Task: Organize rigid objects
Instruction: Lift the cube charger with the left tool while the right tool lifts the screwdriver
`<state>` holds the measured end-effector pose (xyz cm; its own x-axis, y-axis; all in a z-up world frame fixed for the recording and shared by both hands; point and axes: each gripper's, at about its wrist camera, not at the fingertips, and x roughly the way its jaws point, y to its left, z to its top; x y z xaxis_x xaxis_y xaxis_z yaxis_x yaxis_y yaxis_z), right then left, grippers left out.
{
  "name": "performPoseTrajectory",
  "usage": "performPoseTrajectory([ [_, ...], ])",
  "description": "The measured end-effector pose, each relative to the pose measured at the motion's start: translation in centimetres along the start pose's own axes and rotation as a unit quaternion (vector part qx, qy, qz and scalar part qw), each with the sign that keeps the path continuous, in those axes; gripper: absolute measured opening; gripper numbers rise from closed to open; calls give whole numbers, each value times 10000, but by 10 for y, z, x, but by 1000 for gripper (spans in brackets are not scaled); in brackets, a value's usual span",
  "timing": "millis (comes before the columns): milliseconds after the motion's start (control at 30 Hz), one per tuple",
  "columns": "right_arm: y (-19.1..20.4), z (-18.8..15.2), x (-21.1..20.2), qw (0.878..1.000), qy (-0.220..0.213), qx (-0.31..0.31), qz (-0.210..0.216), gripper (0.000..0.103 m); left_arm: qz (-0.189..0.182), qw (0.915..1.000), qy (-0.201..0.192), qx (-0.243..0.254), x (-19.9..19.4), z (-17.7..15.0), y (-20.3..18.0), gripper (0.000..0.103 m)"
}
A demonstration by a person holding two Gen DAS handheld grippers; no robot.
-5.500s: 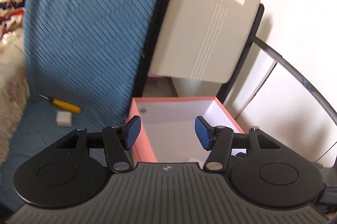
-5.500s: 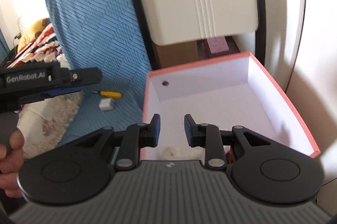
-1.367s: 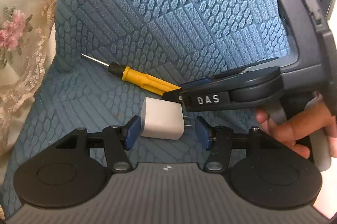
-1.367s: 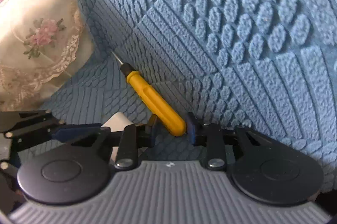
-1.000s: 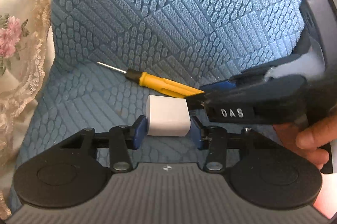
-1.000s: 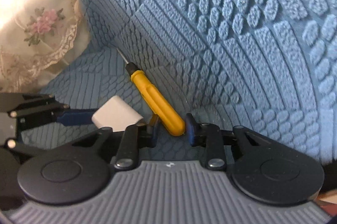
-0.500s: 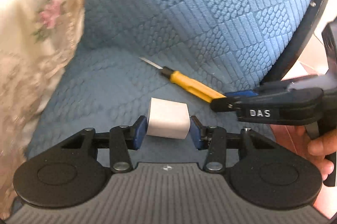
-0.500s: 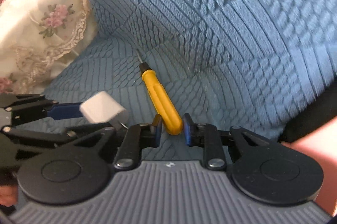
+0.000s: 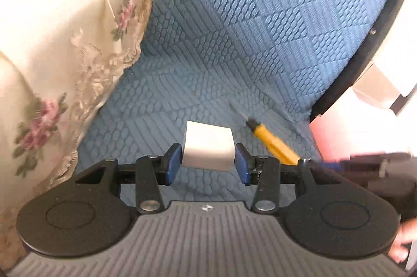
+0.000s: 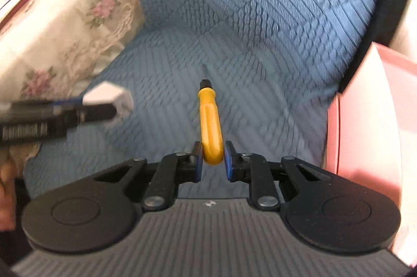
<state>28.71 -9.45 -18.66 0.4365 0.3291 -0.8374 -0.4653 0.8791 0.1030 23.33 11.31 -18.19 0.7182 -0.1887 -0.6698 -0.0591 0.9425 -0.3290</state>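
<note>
My left gripper [image 9: 207, 164] is shut on a white charger block [image 9: 208, 146] and holds it above the blue chair seat [image 9: 161, 105]. In the right wrist view my right gripper [image 10: 213, 162] holds the butt of a yellow-handled screwdriver [image 10: 209, 120] between its blue pads, jaws still closing on it, shaft pointing away. The screwdriver [image 9: 273, 143] also shows in the left wrist view, right of the block, lifted off the seat. The left gripper with the white block [image 10: 109, 98] appears blurred at the left of the right wrist view.
A cream floral lace cushion [image 9: 52, 55] lies along the left. The blue quilted chair back [image 10: 260, 3] rises behind. A pink box [image 10: 365, 120] stands at the right beside the chair's black frame [image 9: 365, 55]. A person's hand [image 9: 406, 238] shows at the lower right.
Both grippers have lifted and pulled back to the right with their objects; the screwdriver left the seat and now points straight ahead. The pink box has come into view at the right.
</note>
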Motion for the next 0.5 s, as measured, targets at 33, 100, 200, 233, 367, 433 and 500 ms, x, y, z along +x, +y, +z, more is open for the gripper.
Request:
performPoseTrajectory([
  [33,3,-7,-6,10000,-8,-21,-8,21,-13,10000,-31,43,-4,-2,-1,50],
  [100,9,-19,-15,10000,-20,-17,-2,21,-60,9999,-70,99,-12,-8,-2,50],
  [200,18,-40,-30,10000,-49,47,-32,21,-175,9997,4,145,-20,-21,-3,50],
  [233,21,-46,-34,10000,-54,75,-37,20,-180,9997,17,143,-23,-26,-4,50],
  [367,32,-70,-47,9997,-83,222,-95,21,-280,9994,76,180,-31,-42,-5,50],
  [433,37,-80,-51,9993,-60,346,-113,21,-279,9993,137,204,-33,-50,-5,50],
  [500,42,-87,-55,9991,-19,423,-75,21,-297,9993,191,144,-33,-55,-3,50],
])
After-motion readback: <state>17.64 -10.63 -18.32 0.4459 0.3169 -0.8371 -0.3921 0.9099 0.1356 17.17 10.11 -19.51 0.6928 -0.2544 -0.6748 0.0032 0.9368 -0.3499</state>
